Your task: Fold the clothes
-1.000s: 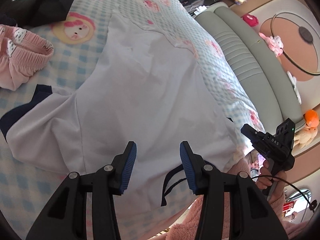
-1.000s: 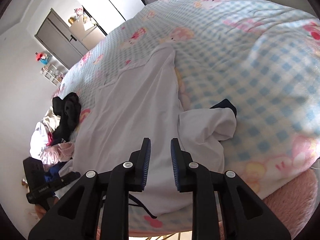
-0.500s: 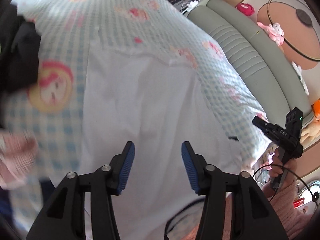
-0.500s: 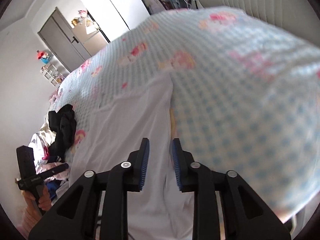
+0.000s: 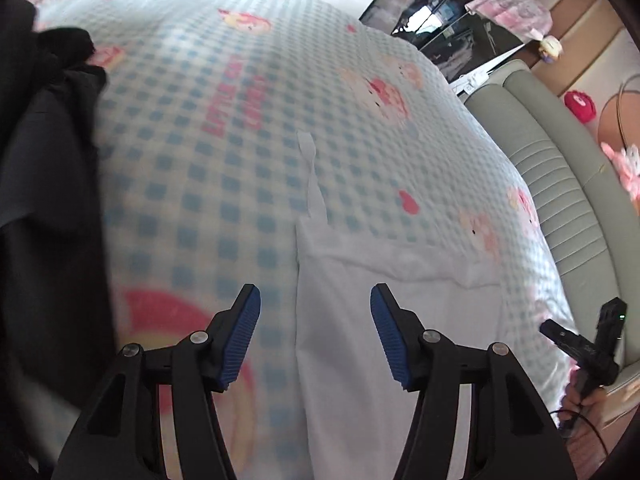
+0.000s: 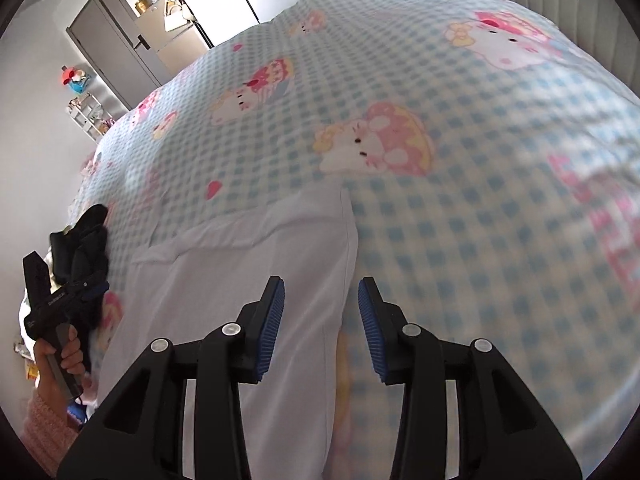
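A home bedroom: bed under a cartoon-print checked duvet (image 6: 460, 128), padded headboard (image 5: 560, 184), plush toys (image 5: 580, 106), wardrobe door (image 6: 116, 52).

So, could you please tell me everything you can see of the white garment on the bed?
The white garment is thin, plain fabric lying flat on the checked bedspread, its far hem slightly rumpled. A narrow white strip runs on from one far corner. Both grippers, left and right, hang open over its side edges, not gripping it. Its near end is out of view.
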Demonstrator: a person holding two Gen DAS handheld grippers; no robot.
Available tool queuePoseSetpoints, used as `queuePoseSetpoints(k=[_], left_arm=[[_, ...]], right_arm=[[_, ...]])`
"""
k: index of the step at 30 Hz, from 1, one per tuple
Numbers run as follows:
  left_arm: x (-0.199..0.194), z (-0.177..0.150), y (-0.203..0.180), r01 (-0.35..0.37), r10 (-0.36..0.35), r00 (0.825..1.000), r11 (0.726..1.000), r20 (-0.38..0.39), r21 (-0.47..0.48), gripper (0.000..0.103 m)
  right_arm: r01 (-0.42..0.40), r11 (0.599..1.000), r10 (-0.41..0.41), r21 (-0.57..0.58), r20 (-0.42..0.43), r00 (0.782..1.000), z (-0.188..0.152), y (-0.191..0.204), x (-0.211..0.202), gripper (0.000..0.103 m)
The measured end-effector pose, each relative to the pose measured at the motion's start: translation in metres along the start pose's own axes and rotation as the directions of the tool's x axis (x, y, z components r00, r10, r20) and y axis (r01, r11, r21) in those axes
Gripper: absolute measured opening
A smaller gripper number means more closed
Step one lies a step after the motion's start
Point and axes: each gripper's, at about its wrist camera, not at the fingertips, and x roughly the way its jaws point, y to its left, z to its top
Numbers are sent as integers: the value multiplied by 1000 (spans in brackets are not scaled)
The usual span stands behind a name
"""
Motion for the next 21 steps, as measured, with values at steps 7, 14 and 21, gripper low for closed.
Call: queuePoseSetpoints(k=[7,14,21], left_arm=[[68,16,-13,-45,54,994,994,-94,96,26],[42,38,-30,-156,149,988,961,46,227,8],[50,52,-35,-164,158,987,957,43,241,7]], right_arm=[[14,998,-10,56,-78,997,31,-16,79,39],[47,996,-50,-71,-45,998,41,2,85,39],[78,983,-107,-169,-174,979,35,13,141,32]])
